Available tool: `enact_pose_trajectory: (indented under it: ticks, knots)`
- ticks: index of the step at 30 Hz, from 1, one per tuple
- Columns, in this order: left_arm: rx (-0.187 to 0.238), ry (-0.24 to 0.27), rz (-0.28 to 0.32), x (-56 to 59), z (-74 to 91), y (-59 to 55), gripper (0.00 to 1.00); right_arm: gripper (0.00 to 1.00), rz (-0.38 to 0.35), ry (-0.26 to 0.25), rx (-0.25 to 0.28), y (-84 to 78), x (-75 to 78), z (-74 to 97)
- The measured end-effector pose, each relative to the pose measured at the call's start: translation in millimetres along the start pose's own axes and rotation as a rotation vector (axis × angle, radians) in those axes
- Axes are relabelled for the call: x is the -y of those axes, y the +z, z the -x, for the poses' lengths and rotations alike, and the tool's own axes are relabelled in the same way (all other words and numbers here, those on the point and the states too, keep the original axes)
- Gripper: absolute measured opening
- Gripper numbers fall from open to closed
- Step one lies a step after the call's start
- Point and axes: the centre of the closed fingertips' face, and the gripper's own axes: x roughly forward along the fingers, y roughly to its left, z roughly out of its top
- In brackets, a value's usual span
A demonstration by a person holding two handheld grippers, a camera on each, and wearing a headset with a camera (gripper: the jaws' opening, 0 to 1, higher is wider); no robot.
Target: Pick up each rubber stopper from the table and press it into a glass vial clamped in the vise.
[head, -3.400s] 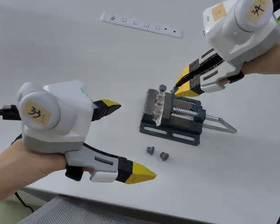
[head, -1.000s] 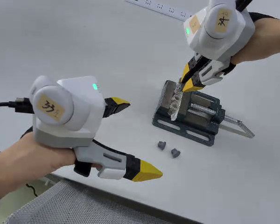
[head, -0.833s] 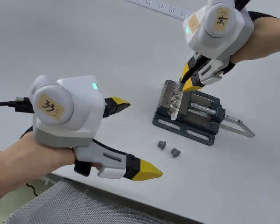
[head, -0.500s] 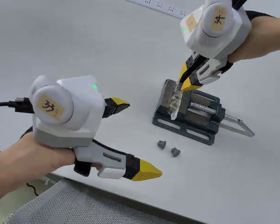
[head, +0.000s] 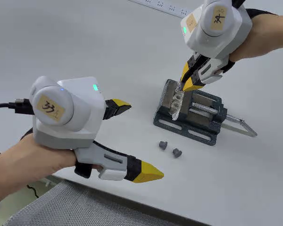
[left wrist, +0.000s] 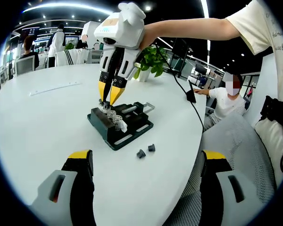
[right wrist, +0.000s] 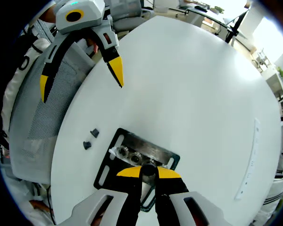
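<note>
Nearest the person, the left tool (head: 140, 140) hangs above the worktop (head: 85, 52) edge with its jaws spread wide and nothing between them. It has no part in this step and is best held there, well apart from the vise.

A little farther out, two loose stoppers (head: 170, 149) lie side by side on the worktop, just in front of the vise (head: 193, 123). They are for later.

In the vise stands a row of glass vials (head: 176, 101). In the right gripper view the two nearer mouths look open.

Over the far end of that row, the right tool (head: 187, 86) points steeply down, its yellow tips drawn almost together around a dark rubber stopper (right wrist: 148, 168), which sits at the mouth of the last vial. How deep it has gone in cannot be told.

The step in hand is likely the press. It should go straight down along the vial's axis, with the stopper square to the mouth. Any sideways lean would load the glass against the vise and may chip or tilt it. Steady, moderate force seems wise, and the tips should part only once the stopper is seated level.

Beyond, a power strip (head: 161, 7) lies well clear.
</note>
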Motion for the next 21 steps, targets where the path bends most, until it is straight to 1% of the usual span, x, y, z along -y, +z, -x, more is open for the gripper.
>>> enact_pose_trajectory:
  ticks: [4, 7, 11, 12, 15, 18, 21]
  knots:
    - [0.0, 0.001, 0.004, -0.6, 0.1, -0.5, 0.94, 0.05, 0.008, 0.005, -0.016, 1.9, -1.4, 0.2]
    - [-0.002, 0.002, 0.005, -0.8, -0.1, -1.2, 0.94, 0.05, 0.004, 0.01, -0.029, 0.3, 0.2, 0.0]
    - [-0.003, 0.001, 0.002, -0.7, -0.4, -1.3, 0.94, 0.04, -0.022, 0.015, -0.041, -0.2, 2.0, -0.4]
    - [-0.003, 0.0, 0.001, -0.5, -0.5, -1.2, 0.94, 0.04, -0.042, 0.017, -0.046, -0.6, 2.3, -0.7]
    - [-0.002, 0.0, 0.002, -1.3, -0.6, -0.8, 0.94, 0.04, -0.061, 0.021, -0.06, 2.7, 8.4, -2.5]
    - [-0.003, -0.001, 0.001, -2.4, -0.6, -1.1, 0.94, 0.04, -0.081, 0.028, -0.078, 3.9, 8.4, -3.2]
    - [-0.003, -0.003, 0.001, -3.1, -0.7, -1.7, 0.94, 0.04, -0.116, 0.035, -0.103, 2.7, 3.2, -2.3]
